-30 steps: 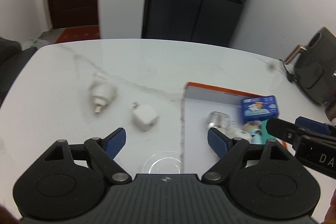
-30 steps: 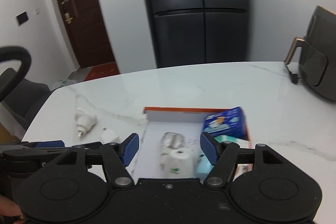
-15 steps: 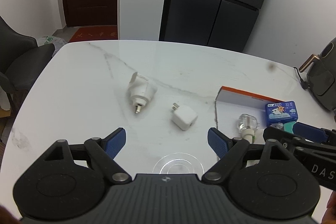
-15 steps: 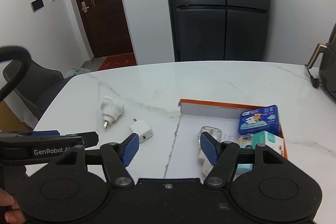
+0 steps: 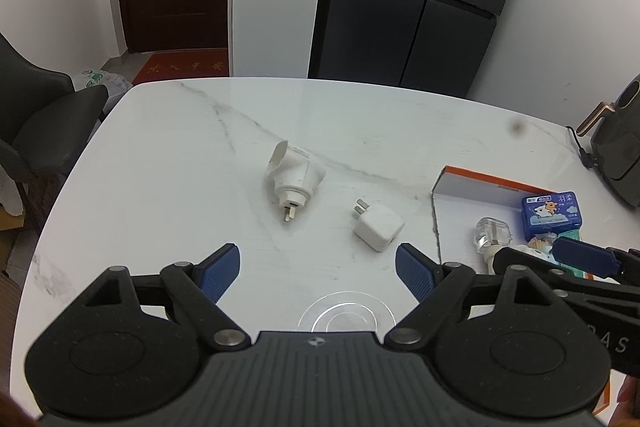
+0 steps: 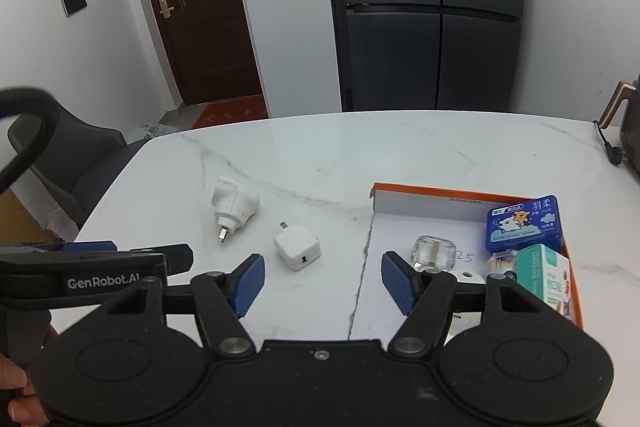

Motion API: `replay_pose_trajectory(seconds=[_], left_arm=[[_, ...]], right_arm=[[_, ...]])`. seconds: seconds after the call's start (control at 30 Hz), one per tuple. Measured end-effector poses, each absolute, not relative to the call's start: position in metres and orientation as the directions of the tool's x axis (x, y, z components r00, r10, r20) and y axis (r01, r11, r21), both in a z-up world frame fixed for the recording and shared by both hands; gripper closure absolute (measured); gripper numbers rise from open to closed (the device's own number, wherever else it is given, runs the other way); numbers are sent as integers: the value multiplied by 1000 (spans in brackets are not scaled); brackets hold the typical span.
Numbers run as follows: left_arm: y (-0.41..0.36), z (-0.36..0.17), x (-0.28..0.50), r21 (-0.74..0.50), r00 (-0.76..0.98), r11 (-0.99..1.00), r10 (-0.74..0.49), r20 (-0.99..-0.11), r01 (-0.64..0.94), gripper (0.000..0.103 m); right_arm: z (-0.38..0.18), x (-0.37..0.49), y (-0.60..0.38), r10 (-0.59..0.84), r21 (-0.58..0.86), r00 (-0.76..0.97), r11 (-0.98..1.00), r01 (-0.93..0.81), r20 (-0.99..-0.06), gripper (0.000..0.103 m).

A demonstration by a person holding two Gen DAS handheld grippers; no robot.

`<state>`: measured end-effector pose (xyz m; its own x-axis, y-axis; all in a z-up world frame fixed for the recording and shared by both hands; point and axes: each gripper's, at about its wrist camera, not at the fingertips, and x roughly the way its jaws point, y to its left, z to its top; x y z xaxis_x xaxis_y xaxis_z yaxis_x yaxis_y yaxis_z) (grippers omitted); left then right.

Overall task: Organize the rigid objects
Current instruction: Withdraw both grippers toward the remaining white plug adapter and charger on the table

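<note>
A white plug adapter (image 5: pixel 294 178) (image 6: pixel 234 205) and a square white charger (image 5: pixel 378 225) (image 6: pixel 297 246) lie on the marble table, left of an orange-edged white box (image 5: pixel 480 187) (image 6: pixel 424 205). The box holds a clear bottle (image 5: pixel 491 231) (image 6: pixel 435 251), a blue tissue pack (image 5: pixel 551 213) (image 6: pixel 523 223), and a teal carton (image 6: pixel 546 277). My left gripper (image 5: pixel 318 269) is open and empty, just short of the charger. My right gripper (image 6: pixel 322 281) is open and empty, near the box's left edge.
The marble table (image 5: pixel 180 167) has its rounded edge at left. A dark chair (image 5: pixel 44 115) stands beyond that edge. A dark air fryer (image 5: pixel 618 143) with a cable sits at the table's right. A fridge and door are behind.
Both grippers have drawn back and swung left. The adapter and charger now sit nearer the middle of both views. Both stay open and empty.
</note>
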<state>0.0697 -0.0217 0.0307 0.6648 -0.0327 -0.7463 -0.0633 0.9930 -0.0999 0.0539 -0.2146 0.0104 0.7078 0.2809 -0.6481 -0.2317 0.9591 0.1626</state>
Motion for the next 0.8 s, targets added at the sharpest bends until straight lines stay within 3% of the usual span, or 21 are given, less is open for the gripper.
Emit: replay_pose_trajectory(seconds=[0.8], left_arm=[[7,17,96,-88,642,995,-32,-766,-55,16]], right_arm=[[-8,83,-182,288,178,679,957,-229,-676,25]])
